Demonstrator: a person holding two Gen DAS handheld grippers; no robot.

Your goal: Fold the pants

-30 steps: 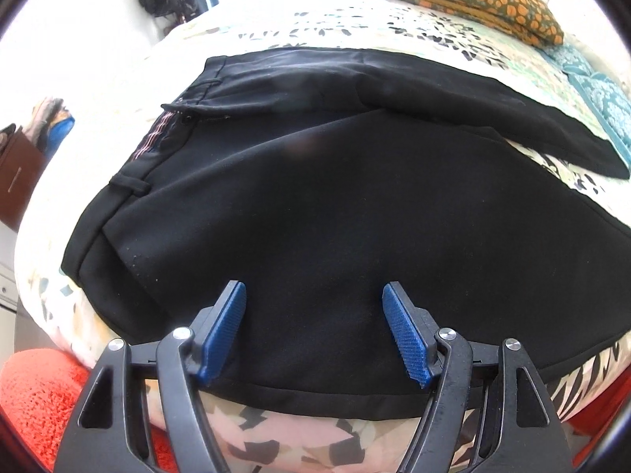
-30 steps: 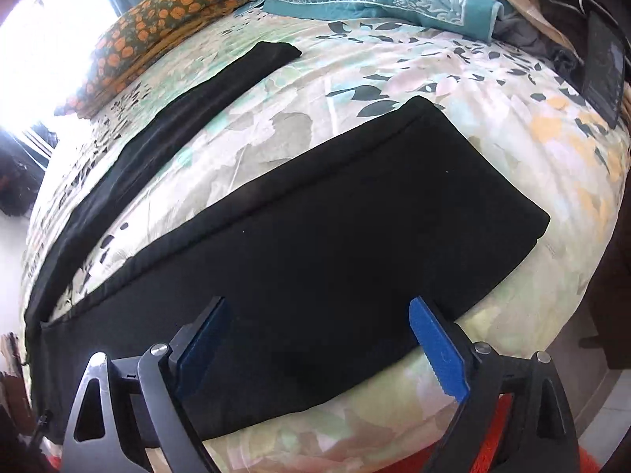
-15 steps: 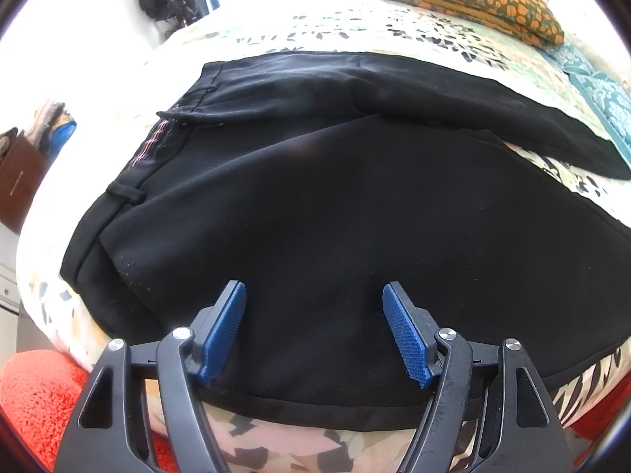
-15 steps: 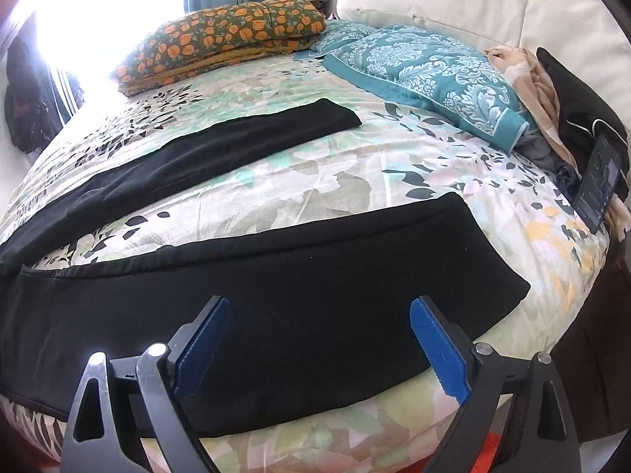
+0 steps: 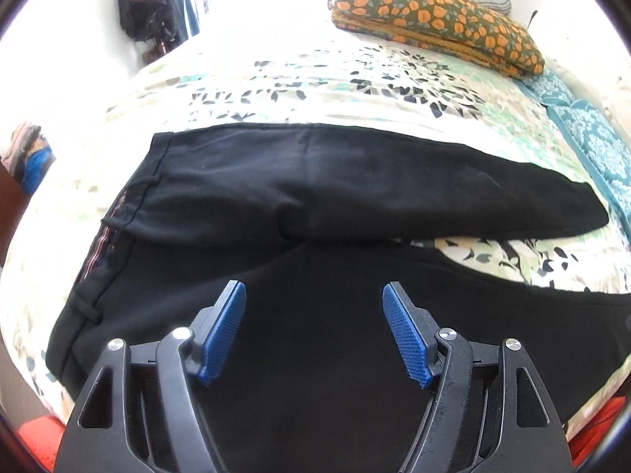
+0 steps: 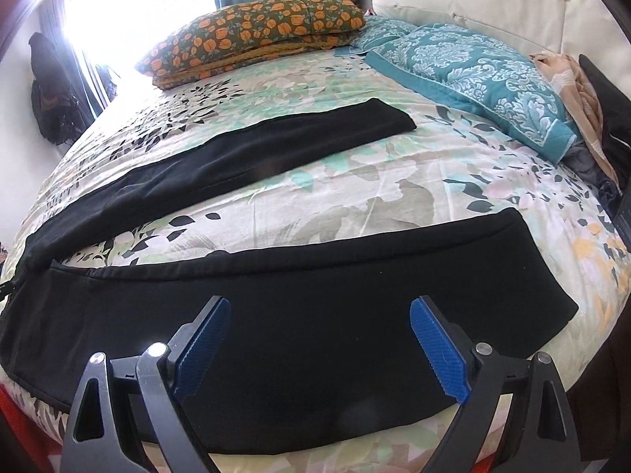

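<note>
Black pants (image 5: 315,197) lie spread flat on a floral bed sheet, waistband at the left and two legs splayed apart to the right. My left gripper (image 5: 314,327) is open and empty, hovering over the seat and upper part of the near leg. My right gripper (image 6: 317,347) is open and empty over the lower part of the near leg (image 6: 315,287), whose hem lies at the right. The far leg (image 6: 236,149) runs diagonally toward the pillows.
An orange-flowered folded blanket (image 6: 256,35) and teal patterned pillows (image 6: 473,75) lie at the head of the bed. Clothes and a dark device (image 6: 599,118) sit at the right edge. A dark bag (image 5: 146,4) hangs on the far wall. A red cushion (image 5: 35,441) lies below the bed's near edge.
Both grippers have lifted and tilted up, so more of the bed and both legs show. The pants lie where they were. Both grippers stay open.
</note>
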